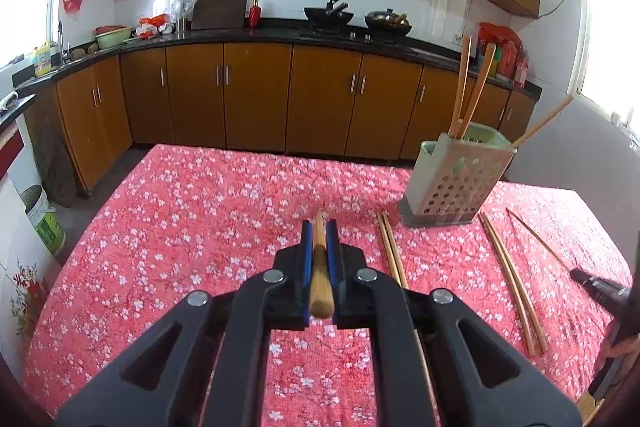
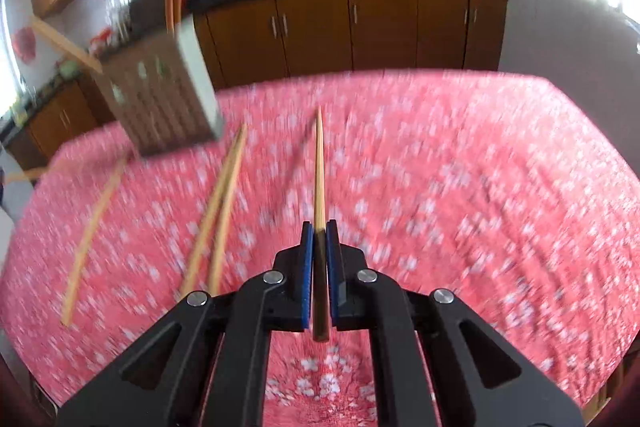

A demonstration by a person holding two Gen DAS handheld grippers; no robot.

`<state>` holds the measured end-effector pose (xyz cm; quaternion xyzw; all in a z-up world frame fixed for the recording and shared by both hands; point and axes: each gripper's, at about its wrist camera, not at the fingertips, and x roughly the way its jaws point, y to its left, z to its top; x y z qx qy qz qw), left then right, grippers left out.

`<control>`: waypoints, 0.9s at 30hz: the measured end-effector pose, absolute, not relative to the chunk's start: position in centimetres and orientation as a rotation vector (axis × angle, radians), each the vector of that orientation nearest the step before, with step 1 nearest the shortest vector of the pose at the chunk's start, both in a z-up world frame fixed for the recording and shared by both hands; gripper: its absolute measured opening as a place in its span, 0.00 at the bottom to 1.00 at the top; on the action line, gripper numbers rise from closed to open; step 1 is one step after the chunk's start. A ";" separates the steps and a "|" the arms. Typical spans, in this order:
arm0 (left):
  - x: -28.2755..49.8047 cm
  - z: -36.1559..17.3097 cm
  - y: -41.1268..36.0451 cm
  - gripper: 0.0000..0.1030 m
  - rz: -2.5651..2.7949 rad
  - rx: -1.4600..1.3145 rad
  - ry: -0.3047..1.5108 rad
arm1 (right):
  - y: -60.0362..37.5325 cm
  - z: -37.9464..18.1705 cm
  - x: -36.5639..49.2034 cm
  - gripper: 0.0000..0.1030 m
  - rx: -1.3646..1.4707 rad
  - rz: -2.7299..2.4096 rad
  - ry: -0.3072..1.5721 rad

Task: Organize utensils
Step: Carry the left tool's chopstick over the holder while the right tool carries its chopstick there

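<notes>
A wooden chopstick [image 1: 319, 267] is held tight between the blue pads of the left gripper [image 1: 319, 229]. Its jaws are closed on the stick, and only a short tip sticks out in front. The green holder [image 1: 456, 179] with holes is stood on the pink flowered tablecloth [image 1: 200, 207], in front and to the right of this gripper. A few chopsticks are already stood inside the holder. More chopsticks are laid flat on the cloth near the holder: a pair [image 1: 390, 251] just left of its base and a pair [image 1: 510, 275] to its right.

Another chopstick [image 2: 319, 179] is squeezed by the closed right gripper [image 2: 319, 229], with its long thin end pointed ahead, right of the blurred holder [image 2: 168, 99].
</notes>
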<state>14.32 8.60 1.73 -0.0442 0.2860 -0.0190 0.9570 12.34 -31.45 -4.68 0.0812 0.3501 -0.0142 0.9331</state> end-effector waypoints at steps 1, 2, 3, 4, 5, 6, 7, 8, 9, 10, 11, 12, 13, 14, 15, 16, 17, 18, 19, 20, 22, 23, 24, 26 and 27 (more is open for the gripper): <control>14.2 2.0 8.7 0.08 -0.039 -0.092 0.572 | -31.6 -3.5 12.1 0.07 0.176 -0.030 0.678; 14.1 2.5 8.7 0.08 -0.040 -0.097 0.559 | -31.8 -2.0 11.7 0.07 0.188 -0.030 0.622; 14.1 2.8 8.7 0.08 -0.041 -0.100 0.550 | -32.0 -1.1 11.3 0.07 0.193 -0.029 0.590; 14.0 3.1 8.7 0.08 -0.042 -0.104 0.540 | -32.2 0.0 11.0 0.07 0.197 -0.028 0.549; 13.9 3.6 8.8 0.08 -0.045 -0.110 0.528 | -32.2 0.9 10.8 0.07 0.198 -0.028 0.517; 13.8 3.9 8.8 0.08 -0.048 -0.115 0.519 | -32.3 1.8 10.7 0.07 0.198 -0.031 0.485; 13.8 4.2 8.8 0.08 -0.053 -0.120 0.510 | -32.4 2.5 10.7 0.07 0.200 -0.030 0.458; 13.8 4.5 8.9 0.08 -0.056 -0.122 0.505 | -32.4 2.9 10.7 0.07 0.200 -0.029 0.441; 13.8 4.8 8.8 0.08 -0.060 -0.123 0.499 | -32.3 3.4 10.6 0.07 0.198 -0.030 0.422; 13.8 5.0 8.8 0.08 -0.062 -0.122 0.496 | -32.4 3.7 10.7 0.07 0.195 -0.031 0.410; 13.8 5.3 8.7 0.07 -0.067 -0.118 0.490 | -32.3 4.1 10.7 0.07 0.192 -0.032 0.398; 13.8 5.5 8.6 0.07 -0.071 -0.114 0.485 | -32.4 4.3 10.7 0.07 0.190 -0.034 0.392; 13.9 5.8 8.6 0.07 -0.074 -0.112 0.480 | -32.5 4.3 10.5 0.07 0.189 -0.035 0.387; 13.9 6.0 8.6 0.07 -0.079 -0.110 0.478 | -32.5 4.7 10.6 0.07 0.190 -0.035 0.380; 13.9 6.3 8.5 0.07 -0.089 -0.111 0.476 | -32.5 5.0 10.6 0.07 0.195 -0.033 0.372; 13.9 6.6 8.4 0.07 -0.098 -0.112 0.473 | -32.5 5.4 10.5 0.07 0.202 -0.027 0.363; 13.9 6.9 8.4 0.07 -0.105 -0.111 0.469 | -32.5 5.8 10.4 0.07 0.209 -0.019 0.353; 13.8 7.4 8.4 0.07 -0.116 -0.110 0.463 | -32.5 6.3 10.4 0.07 0.215 -0.011 0.343; 13.7 7.9 8.2 0.07 -0.130 -0.108 0.456 | -32.4 6.9 10.2 0.07 0.221 -0.001 0.329; 13.6 8.3 7.9 0.07 -0.142 -0.105 0.452 | -32.3 7.4 10.0 0.07 0.225 0.010 0.315; 13.5 9.3 7.2 0.07 -0.179 -0.101 0.445 | -31.9 8.9 9.9 0.07 0.237 0.040 0.281; 13.3 10.0 6.7 0.07 -0.206 -0.098 0.441 | -31.7 9.9 9.8 0.07 0.247 0.066 0.257; 13.1 10.7 6.1 0.07 -0.231 -0.090 0.434 | -31.4 10.7 9.7 0.07 0.254 0.086 0.239; 12.8 12.0 5.1 0.07 -0.272 -0.080 0.417 | -30.8 12.2 9.7 0.07 0.263 0.119 0.198; 12.7 12.7 4.6 0.07 -0.294 -0.079 0.406 | -30.6 12.7 9.7 0.07 0.265 0.131 0.181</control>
